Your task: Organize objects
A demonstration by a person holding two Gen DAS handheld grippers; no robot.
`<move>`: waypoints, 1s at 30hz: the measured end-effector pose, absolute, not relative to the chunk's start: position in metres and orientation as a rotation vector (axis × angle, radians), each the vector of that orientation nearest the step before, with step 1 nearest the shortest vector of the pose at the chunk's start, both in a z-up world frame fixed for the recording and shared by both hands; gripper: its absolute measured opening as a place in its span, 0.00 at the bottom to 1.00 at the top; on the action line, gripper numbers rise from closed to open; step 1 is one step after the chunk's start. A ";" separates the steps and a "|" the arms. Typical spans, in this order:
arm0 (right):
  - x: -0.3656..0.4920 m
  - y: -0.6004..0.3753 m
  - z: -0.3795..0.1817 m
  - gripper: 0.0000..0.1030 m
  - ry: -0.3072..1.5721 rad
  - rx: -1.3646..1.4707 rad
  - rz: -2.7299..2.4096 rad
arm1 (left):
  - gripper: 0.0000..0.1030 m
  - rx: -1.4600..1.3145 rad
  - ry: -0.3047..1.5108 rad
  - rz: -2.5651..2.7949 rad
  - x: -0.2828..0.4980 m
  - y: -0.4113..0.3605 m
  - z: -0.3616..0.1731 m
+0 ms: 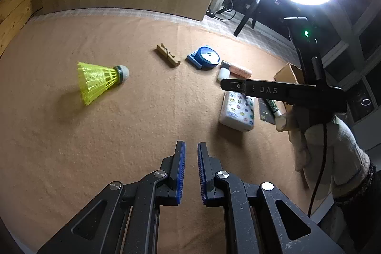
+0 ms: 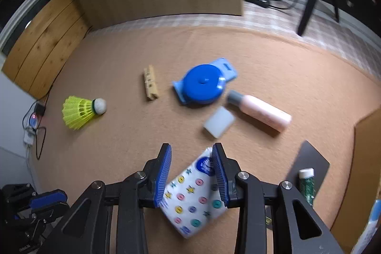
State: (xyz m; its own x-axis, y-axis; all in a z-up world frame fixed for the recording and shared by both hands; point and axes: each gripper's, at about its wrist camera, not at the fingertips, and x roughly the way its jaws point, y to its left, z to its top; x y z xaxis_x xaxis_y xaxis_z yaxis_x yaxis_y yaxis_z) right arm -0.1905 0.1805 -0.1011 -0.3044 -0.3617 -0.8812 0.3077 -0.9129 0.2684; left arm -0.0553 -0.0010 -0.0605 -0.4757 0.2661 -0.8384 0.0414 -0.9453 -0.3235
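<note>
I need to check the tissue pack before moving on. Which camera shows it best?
The right wrist view: the tissue pack fills the foreground between the right gripper fingers, its star and button print clear. The left wrist view shows it smaller and farther off on the cloth, its top end hidden by the right gripper's finger.

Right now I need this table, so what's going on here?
A person is tidying small items on a brown cloth with a claw in each hand. The right claw straddles a patterned tissue pack; whether it grips it is unclear. The left claw is nearly shut and empty. A yellow shuttlecock, clothespin, blue tape measure, pink bottle and white block lie loose.
</note>
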 end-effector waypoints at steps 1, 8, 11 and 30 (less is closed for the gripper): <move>-0.190 0.178 -0.101 0.32 -0.072 1.531 -2.225 | 0.11 -1.534 -0.460 2.549 -0.054 -0.002 -0.061; -0.174 0.159 -0.103 0.32 -0.065 1.533 -2.131 | 0.11 -1.542 -0.472 2.530 -0.052 -0.003 -0.064; -0.163 0.170 -0.095 0.32 -0.069 1.510 -2.196 | 0.15 -1.539 -0.487 2.508 -0.054 0.000 -0.065; -0.130 0.251 -0.102 0.41 -0.464 1.598 -2.220 | 0.68 -1.516 -0.430 2.321 -0.116 0.067 -0.097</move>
State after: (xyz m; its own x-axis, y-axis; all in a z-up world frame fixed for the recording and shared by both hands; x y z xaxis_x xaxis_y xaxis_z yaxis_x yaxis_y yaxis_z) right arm -0.1295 0.2514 -0.1023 -0.2921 -0.4732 -0.8311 0.1009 -0.8794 0.4653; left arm -0.1159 0.0673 -0.0971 -0.3765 0.4342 -0.8184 -0.1119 -0.8982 -0.4251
